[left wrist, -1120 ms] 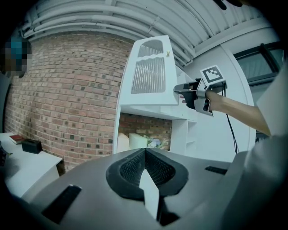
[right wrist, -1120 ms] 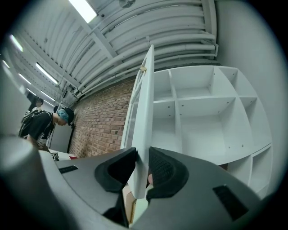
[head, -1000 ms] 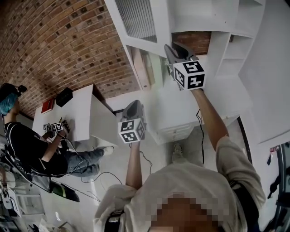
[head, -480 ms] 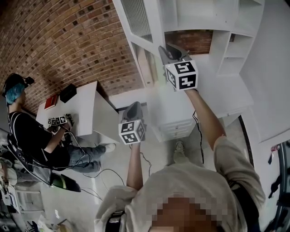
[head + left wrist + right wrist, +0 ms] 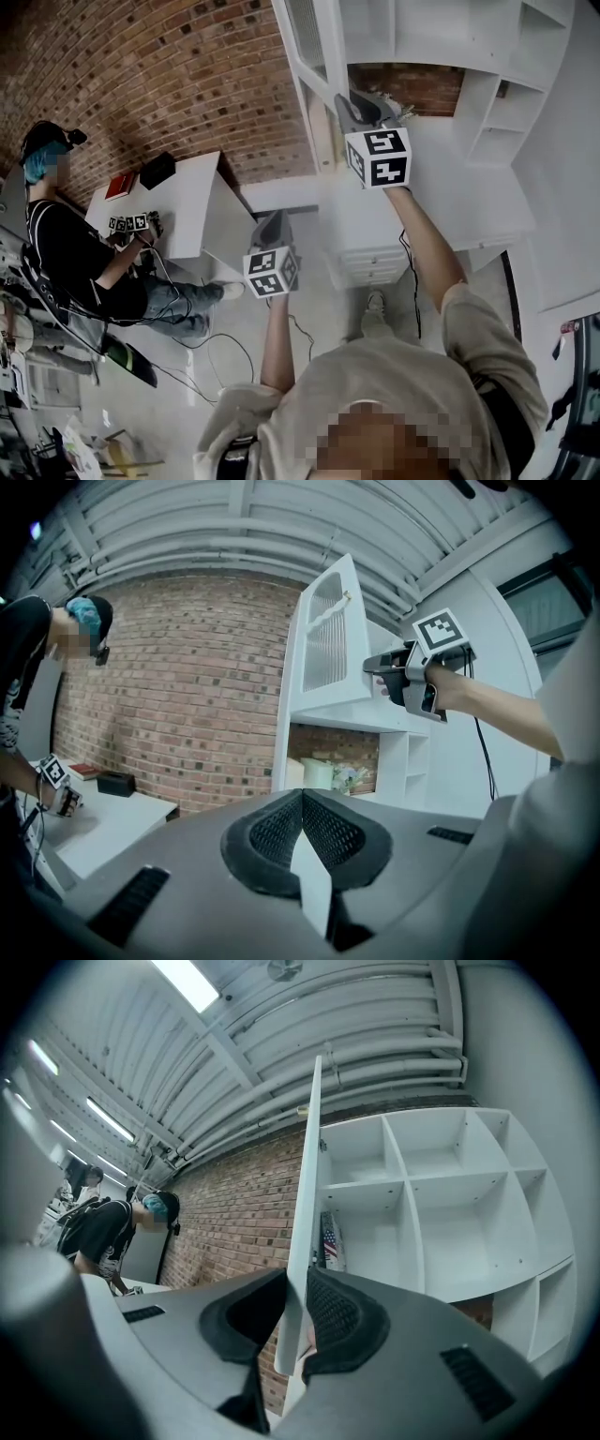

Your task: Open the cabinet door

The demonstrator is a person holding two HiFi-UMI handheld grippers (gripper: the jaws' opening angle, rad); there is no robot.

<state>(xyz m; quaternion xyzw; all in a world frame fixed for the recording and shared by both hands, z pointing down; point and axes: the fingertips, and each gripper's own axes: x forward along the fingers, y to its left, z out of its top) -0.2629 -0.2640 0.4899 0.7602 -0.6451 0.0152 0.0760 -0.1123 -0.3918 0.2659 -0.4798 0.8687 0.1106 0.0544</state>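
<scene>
The white cabinet door, with a slatted panel, stands swung out from the wall cabinet. My right gripper is raised to it and shut on its free edge. In the right gripper view the thin door edge runs straight up from between the pads of the right gripper. The left gripper view shows the door from its front, with the right gripper at its lower corner. My left gripper hangs lower and to the left, away from the cabinet. The left gripper is shut and holds nothing.
Open white shelves lie behind the door, with a book in one. A drawer unit stands under the cabinet. A white desk stands against the brick wall, and a seated person is beside it. Cables trail over the floor.
The door has swung further out and now shows more edge-on in the head view. My right gripper has gone with it. The left gripper has kept nearly the same spot in the picture.
</scene>
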